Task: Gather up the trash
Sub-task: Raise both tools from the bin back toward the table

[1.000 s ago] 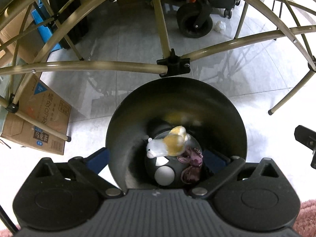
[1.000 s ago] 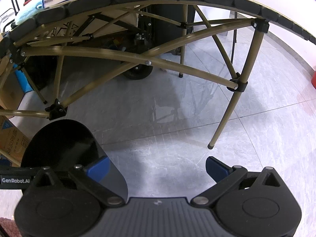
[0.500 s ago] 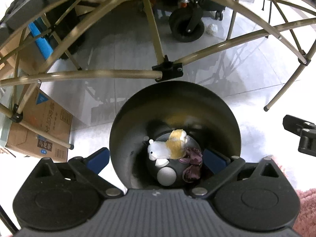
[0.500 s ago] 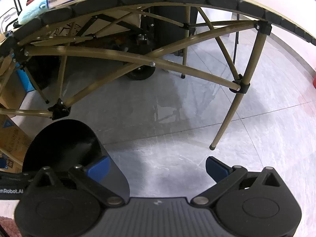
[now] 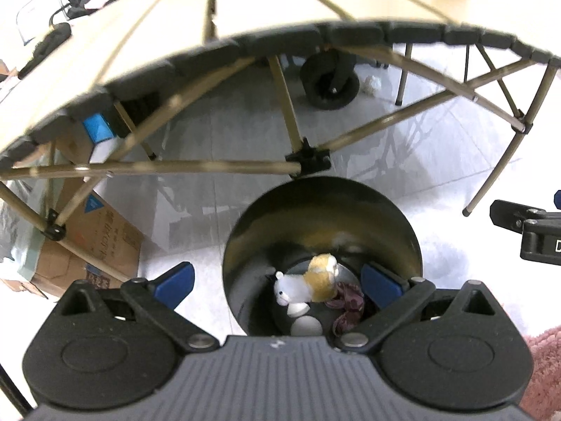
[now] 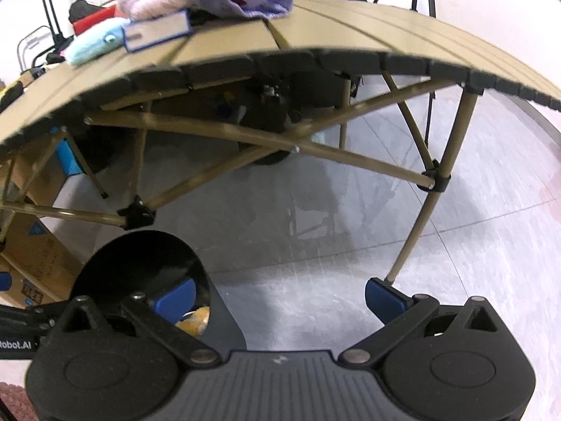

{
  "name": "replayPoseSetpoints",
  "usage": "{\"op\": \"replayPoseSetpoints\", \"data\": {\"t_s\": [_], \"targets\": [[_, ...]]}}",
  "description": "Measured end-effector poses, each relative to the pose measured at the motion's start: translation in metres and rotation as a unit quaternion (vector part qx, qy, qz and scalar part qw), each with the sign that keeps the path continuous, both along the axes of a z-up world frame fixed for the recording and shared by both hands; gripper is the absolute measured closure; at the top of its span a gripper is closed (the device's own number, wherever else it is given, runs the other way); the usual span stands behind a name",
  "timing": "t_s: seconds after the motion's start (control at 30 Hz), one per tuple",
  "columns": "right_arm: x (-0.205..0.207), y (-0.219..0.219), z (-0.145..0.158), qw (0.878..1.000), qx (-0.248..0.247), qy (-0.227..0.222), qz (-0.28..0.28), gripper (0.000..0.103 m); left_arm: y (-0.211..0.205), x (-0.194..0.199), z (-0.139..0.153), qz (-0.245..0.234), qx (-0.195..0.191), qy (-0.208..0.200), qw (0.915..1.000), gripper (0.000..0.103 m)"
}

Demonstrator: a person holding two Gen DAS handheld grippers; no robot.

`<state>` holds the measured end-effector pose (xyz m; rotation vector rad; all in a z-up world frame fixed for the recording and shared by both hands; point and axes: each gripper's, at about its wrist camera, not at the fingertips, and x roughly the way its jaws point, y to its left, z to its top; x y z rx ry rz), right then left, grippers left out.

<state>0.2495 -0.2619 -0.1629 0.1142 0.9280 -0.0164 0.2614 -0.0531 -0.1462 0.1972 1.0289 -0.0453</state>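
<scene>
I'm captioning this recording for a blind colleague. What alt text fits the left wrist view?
A black bin stands on the pale tiled floor between the open fingers of the left gripper, holding a small white and tan plush toy and a crumpled purple scrap. Beyond it rises a tan folding table with crossed legs, a cardboard box at left.

Cluttered storeroom, folding table [image 6: 350, 31], cardboard boxes [image 5: 105, 242]

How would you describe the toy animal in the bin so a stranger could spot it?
Find the black round bin on the floor before the folding table. At its bottom lies the toy animal, beside a purple scrap; only it has a white head and yellow back.
</scene>
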Motion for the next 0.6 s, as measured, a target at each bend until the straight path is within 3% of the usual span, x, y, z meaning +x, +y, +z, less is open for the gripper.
{"op": "replayPoseSetpoints", "data": {"t_s": [0.3, 0.6], "targets": [[-0.015, 0.005, 0.034, 0.999, 0.012, -0.05, 0.017, 0.0, 0.011, -0.02, 0.042, -0.005, -0.017, -0.069, 0.9974, 0.0], [-0.031, 0.012, 0.087, 0.989, 0.016, -0.141, 0.041, 0.0, 0.017, -0.032, 0.086, -0.002, -0.045, -0.139, 0.9893, 0.0]]}}
